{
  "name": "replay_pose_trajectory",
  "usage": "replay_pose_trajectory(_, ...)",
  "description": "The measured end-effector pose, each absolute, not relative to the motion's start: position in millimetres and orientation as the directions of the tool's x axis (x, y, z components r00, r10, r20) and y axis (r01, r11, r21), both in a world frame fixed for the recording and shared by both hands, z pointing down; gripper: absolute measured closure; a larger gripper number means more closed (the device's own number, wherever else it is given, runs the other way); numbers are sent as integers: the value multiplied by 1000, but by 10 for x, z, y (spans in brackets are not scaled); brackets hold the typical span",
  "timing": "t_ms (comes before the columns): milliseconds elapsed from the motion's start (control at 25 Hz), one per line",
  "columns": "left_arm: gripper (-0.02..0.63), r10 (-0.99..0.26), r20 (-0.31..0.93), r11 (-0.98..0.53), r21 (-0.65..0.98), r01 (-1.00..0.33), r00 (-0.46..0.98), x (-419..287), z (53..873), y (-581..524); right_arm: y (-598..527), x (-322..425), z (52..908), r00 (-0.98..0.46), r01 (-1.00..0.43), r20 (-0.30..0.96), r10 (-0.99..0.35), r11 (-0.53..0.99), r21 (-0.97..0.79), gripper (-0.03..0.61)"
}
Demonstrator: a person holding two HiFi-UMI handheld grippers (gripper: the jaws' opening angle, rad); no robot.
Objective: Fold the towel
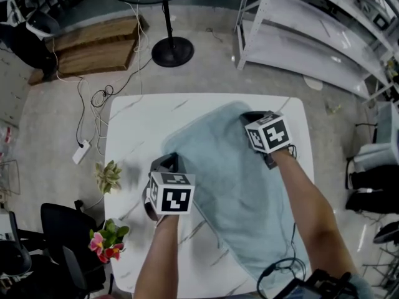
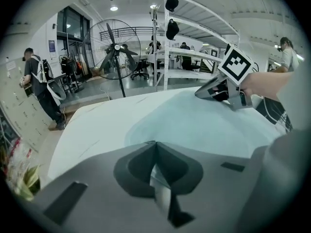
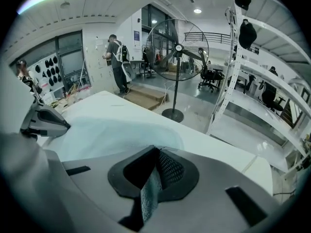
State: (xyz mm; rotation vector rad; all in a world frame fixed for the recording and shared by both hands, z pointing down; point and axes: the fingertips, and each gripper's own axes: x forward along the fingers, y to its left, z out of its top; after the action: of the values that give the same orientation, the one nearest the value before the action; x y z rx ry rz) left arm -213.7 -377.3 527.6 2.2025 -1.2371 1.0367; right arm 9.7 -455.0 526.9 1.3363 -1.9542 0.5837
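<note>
The left forearm (image 1: pixel 159 260) and right forearm (image 1: pixel 313 205) reach forward, both claws tilted downward. The left claw (image 1: pixel 167 162) and right claw (image 1: pixel 252 118) are each closed, pinching a strip of the towel (image 1: pixel 237 185).

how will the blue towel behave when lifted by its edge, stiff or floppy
Probably floppy: the towel lies flat with soft rounded edges, and thin folds sit pinched in the left gripper and right gripper. Likely light, since it looks thin. It may slide on the smooth table.

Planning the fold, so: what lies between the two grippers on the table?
Only the towel spans from the left gripper to the right gripper, seen in the head view.
</note>
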Motion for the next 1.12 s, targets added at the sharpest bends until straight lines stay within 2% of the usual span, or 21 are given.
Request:
replay_pose_trajectory(480,606,-630,729,-473,-87,-877,267,-2200,5257,-4503,-5143,68,5247,-259,-924,722,-642,381,8,554)
replay_pose_trajectory(600,604,-654,708,-460,-92,-883,267,-2170,5192,-4508,-5120,100,5127,-273,-922,689,-671,387,11,516)
replay_pose_trajectory(680,589,-675,684,-448,-82,-890,277,-2153,5066,-4450,-5082,127,4959,-296,-924,648,-701,382,-8,479)
replay_pose_trajectory(880,526,-736,611,-433,-94,-897,291,-2108,4559,-4177,-4768,138,4541,-361,-912,578,-732,407,-54,471)
replay_pose_trajectory(1120,526,-799,486,-458,-107,-883,356,-1879,3922,-3604,-4110,241,4109,-432,-882,521,-737,466,-71,471)
